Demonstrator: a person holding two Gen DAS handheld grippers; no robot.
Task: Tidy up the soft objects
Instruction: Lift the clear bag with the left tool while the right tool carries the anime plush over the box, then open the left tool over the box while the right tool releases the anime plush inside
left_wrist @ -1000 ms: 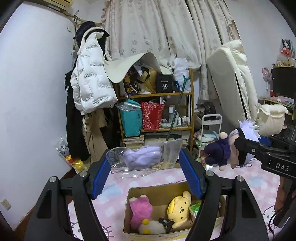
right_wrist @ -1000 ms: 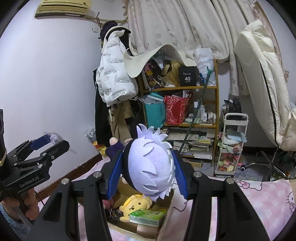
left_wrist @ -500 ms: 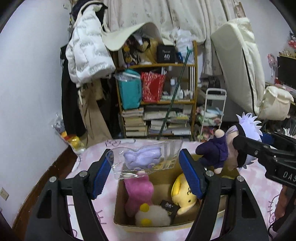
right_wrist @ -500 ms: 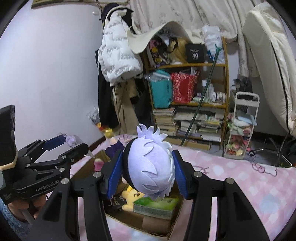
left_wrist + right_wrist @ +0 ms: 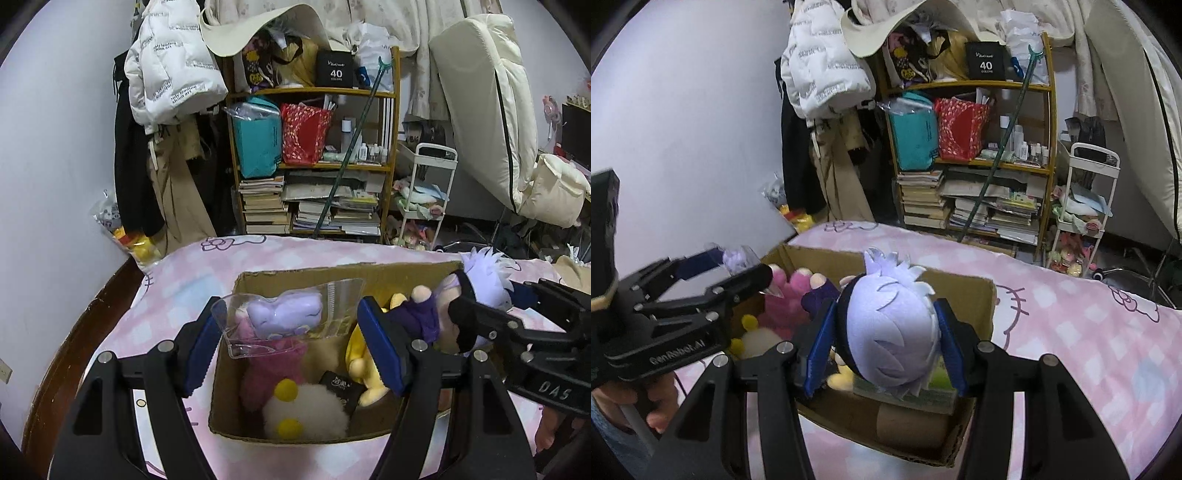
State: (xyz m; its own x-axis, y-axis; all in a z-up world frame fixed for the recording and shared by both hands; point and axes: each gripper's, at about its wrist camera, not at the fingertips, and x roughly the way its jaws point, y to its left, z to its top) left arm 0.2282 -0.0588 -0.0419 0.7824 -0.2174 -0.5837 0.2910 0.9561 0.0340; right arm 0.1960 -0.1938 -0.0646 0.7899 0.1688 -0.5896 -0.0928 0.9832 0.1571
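Cardboard box (image 5: 334, 275) on the bed (image 5: 207, 269), plush toys (image 5: 273, 369) inside, bookshelf (image 5: 314, 162) behind the bed.

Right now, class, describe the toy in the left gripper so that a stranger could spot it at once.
Find the cardboard box on the pink bedsheet. Above its left half, the left gripper clamps a clear plastic packet holding a small lilac plush. It alone is wrapped in plastic.

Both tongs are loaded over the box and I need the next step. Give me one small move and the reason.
Probably lower the right tongs a little and open them: they clamp the white-haired plush doll directly above the cardboard box, beside the yellow plush. The left tongs hold a clear-packaged purple plush.
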